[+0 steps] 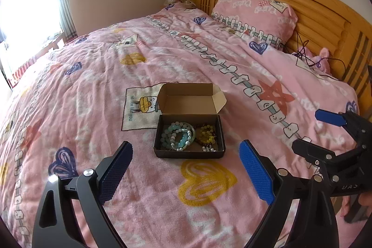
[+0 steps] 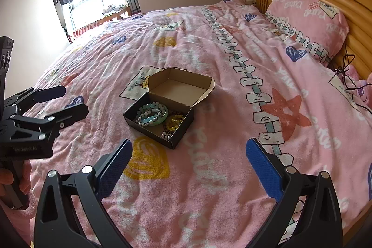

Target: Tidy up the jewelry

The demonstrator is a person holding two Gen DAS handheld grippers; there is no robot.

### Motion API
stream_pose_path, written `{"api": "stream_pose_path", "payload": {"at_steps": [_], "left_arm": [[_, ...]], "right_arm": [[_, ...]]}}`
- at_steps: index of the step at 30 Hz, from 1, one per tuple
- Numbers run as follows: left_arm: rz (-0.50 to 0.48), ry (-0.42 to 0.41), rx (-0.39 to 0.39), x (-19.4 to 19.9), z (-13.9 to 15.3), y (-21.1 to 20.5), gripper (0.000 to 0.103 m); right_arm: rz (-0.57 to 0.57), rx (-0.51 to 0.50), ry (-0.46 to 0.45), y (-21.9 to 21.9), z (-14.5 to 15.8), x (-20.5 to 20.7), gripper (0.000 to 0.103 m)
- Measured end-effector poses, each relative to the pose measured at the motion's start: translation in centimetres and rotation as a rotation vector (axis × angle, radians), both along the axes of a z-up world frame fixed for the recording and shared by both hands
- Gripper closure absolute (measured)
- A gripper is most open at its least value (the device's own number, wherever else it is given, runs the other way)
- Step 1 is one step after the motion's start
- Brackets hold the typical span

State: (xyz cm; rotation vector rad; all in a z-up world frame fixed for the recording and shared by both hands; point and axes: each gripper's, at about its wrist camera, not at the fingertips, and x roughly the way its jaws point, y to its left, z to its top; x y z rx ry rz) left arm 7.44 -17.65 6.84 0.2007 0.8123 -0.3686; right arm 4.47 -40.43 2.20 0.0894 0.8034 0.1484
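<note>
Left gripper (image 1: 186,174) and right gripper (image 2: 189,169) gape empty near the box (image 1: 189,136); bracelets (image 1: 179,135) inside, seemingly tangled.

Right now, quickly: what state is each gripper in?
Left gripper: open, holding nothing.
Right gripper: open, holding nothing.

The box (image 1: 189,135) sits alone on the bedspread (image 1: 93,85), with bare fabric on every side of it. Its raised lid (image 1: 186,98) blocks the far side. From above, bracelets (image 1: 179,135) crowd the inside. The pillow (image 1: 253,13) lies well beyond it.
</note>
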Motion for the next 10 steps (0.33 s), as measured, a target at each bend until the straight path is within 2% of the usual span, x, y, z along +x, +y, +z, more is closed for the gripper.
{"api": "stream_pose_path", "payload": {"at_steps": [4,10], "left_arm": [[-0.009,-0.006,0.018,-0.16,-0.04,-0.44,0.012],[-0.004,-0.001,0.006,-0.06,0.01,-0.37,0.012]], "right_arm": [[0.0,-0.001,0.002,-0.08,-0.02,0.03,0.007],[-0.005,-0.004,0.0,-0.16,-0.11,-0.01,0.007]]}}
